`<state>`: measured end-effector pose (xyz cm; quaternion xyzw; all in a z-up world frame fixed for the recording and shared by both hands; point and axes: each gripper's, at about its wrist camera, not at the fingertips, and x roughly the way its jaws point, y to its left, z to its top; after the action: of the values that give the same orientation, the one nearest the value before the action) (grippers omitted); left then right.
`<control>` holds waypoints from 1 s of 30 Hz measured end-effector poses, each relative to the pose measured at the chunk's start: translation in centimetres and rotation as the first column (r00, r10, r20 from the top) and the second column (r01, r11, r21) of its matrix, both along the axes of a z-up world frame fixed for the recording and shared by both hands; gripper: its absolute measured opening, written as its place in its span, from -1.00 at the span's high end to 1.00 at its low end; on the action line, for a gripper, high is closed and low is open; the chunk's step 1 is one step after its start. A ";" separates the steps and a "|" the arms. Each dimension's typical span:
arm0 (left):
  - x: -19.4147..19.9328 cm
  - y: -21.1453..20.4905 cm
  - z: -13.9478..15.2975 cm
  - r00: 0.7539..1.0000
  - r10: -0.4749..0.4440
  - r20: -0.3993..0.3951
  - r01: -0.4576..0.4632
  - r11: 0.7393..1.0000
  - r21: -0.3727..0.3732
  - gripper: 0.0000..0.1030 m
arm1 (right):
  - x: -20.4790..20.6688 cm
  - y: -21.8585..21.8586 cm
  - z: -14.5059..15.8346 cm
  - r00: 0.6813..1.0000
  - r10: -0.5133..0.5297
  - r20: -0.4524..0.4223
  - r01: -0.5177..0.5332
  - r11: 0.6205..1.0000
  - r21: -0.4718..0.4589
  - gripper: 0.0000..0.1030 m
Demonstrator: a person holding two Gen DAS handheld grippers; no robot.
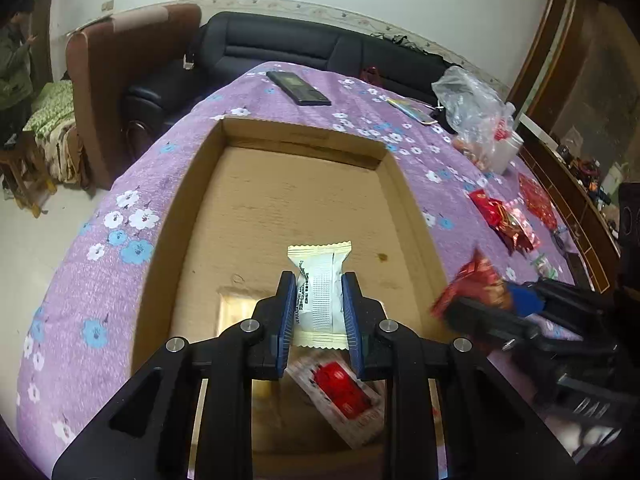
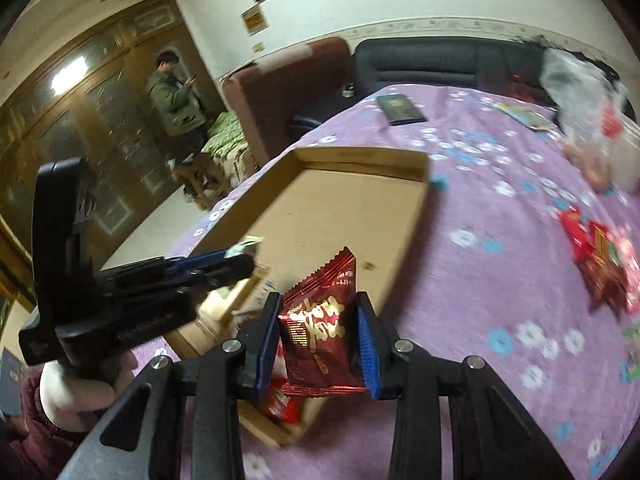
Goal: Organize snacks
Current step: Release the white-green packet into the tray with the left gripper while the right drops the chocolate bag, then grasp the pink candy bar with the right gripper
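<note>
step: loading box [image 1: 192, 208] | left gripper [image 1: 319, 309] clamps white pack [image 1: 320, 292] over box floor | right gripper [image 2: 319, 340] clamps red pack [image 2: 320, 336] above box's near corner | next: lower, release both inside

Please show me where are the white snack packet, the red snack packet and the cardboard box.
white snack packet [image 1: 320, 296], left wrist view, on its ribbed back seam
red snack packet [image 2: 320, 332], right wrist view, on its printed front
cardboard box [image 1: 288, 200], left wrist view, on its bare floor

White snack packet [image 1: 320, 292] between left gripper [image 1: 319, 312] jaws, above cardboard tray [image 1: 288, 200]; red-labelled packet [image 1: 340, 392] below
</note>
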<state>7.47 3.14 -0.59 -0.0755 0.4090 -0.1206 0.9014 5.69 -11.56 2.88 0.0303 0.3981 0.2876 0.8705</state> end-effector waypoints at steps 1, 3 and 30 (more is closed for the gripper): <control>0.2 0.1 -0.1 1.000 0.002 0.000 -0.002 1.000 -0.002 0.56 | 0.5 0.9 -0.3 1.000 0.006 -0.003 -0.006 1.000 -0.014 0.26; 0.7 0.4 -0.1 1.000 0.006 0.000 -0.006 1.000 -0.009 0.56 | 1.3 1.8 -1.0 1.000 0.009 -0.014 -0.009 0.999 -0.034 0.26; -3.8 -0.8 3.6 1.000 0.014 0.003 -0.013 0.983 -0.183 0.56 | -0.5 -3.8 -0.9 0.992 -0.129 0.013 0.128 0.992 0.017 0.17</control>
<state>3.66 2.30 3.04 -0.1605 0.3936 -0.1517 0.8923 5.18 -15.40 2.02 0.0609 0.3870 0.2344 0.8897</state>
